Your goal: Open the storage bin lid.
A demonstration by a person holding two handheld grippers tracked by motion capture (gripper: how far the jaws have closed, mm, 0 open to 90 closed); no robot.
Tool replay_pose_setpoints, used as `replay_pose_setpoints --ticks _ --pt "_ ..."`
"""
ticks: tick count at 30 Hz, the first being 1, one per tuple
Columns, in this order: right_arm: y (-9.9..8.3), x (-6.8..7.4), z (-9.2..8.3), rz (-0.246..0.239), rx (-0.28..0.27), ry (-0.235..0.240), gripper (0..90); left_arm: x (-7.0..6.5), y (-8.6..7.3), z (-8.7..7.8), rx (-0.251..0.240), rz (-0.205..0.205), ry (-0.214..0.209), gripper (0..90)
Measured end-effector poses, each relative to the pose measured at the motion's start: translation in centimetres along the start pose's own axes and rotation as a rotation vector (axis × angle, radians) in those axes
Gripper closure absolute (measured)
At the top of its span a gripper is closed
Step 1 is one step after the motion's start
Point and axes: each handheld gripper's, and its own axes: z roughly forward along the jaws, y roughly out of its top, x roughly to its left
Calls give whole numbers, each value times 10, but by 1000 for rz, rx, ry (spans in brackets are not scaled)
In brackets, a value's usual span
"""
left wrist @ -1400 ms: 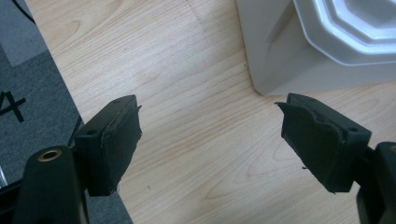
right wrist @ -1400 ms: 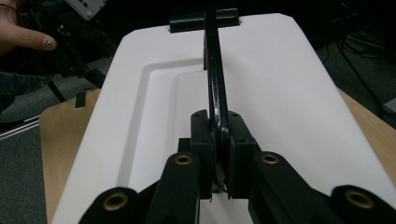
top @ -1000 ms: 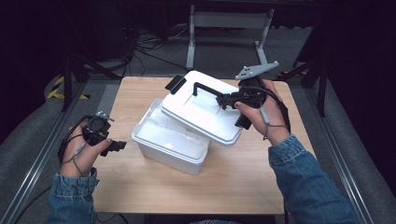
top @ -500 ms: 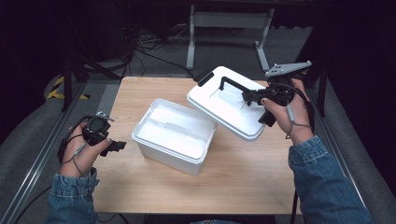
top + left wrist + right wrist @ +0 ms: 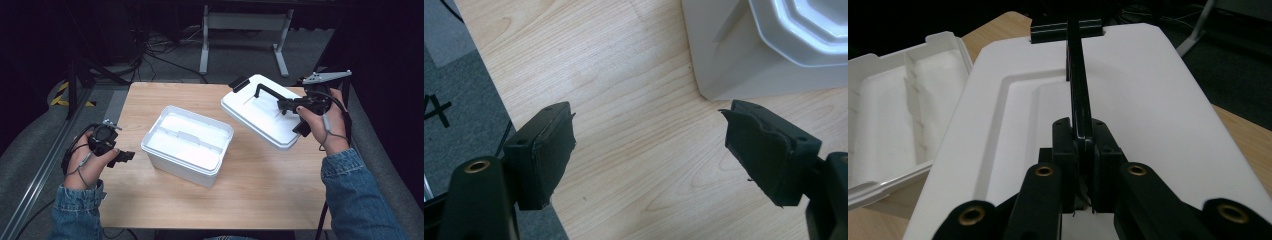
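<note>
The white storage box [image 5: 187, 145] sits uncovered near the centre of the wooden table [image 5: 260, 190], angled to the table edges. An insert tray with a divider rib lies inside it; the same tray interior shows at the left of the right gripper view [image 5: 893, 110].

The white lid [image 5: 262, 111] is off the box and held at the right side of the table, tilted, with its far end higher. It is apart from the box. A black handle [image 5: 267, 91] runs along the top of the lid, and a black latch [image 5: 238, 83] sits at its far end.

The right gripper [image 5: 292, 104] holds the lid by this handle. In the right gripper view, both jaws of the right gripper [image 5: 1080, 150] are pressed against the handle bar [image 5: 1078, 90], pinching it between them.

The left gripper [image 5: 125, 157] rests in the left hand [image 5: 87, 162] at the left edge of the table, beside the box and not touching it. In the left gripper view, the left gripper [image 5: 649, 150] has its jaws spread wide with only bare tabletop between them; a corner of the box [image 5: 734, 55] stands ahead at upper right
</note>
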Motion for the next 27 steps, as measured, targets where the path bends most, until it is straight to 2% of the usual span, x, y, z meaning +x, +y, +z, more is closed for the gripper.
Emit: replay_pose_setpoints --ticks 1,7,12,21,27 --pt "-5 -7 0 11 8 -16 846 0 0 0 3 -4 -1 207" --pt "-17 -20 5 35 37 -44 846 0 0 1 2 -1 -1 207" --pt "-32 -33 17 54 69 -57 846 0 0 1 4 6 -3 207" --pt "-59 -48 40 71 135 -72 846 -1 1 3 10 11 -5 206" --pt "-74 -55 51 95 154 -75 845 -1 1 4 12 5 -6 206"
